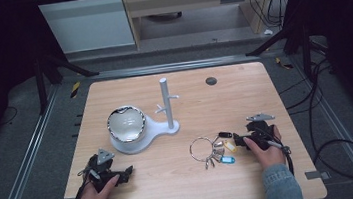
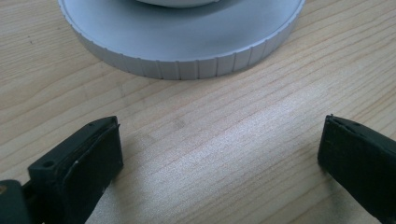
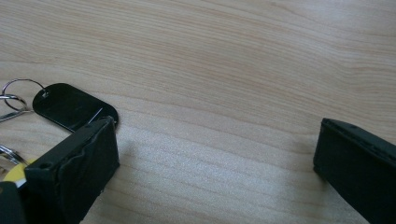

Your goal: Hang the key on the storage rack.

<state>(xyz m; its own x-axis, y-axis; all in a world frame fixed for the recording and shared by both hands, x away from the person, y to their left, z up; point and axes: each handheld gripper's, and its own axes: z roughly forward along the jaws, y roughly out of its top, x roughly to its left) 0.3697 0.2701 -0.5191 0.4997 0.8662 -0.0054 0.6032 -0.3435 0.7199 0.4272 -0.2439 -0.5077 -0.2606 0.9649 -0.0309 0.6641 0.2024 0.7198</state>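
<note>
The right gripper (image 1: pixel 239 139) rests low on the tabletop (image 1: pixel 244 92), jaws spread fully and holding nothing. The key bunch (image 1: pixel 214 150) lies just off its left jaw, the black tag (image 3: pixel 70 106) touching that jaw's tip, probably to line up a grasp. The left gripper (image 1: pixel 122 175) also stands wide open and empty, the white stand (image 2: pixel 187 42) just ahead of it.

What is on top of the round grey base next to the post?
A shiny metal bowl sits on the round base, which joins the foot of the post. Glare hides whether the bowl holds anything, and the bowl covers the base surface beneath it.
</note>
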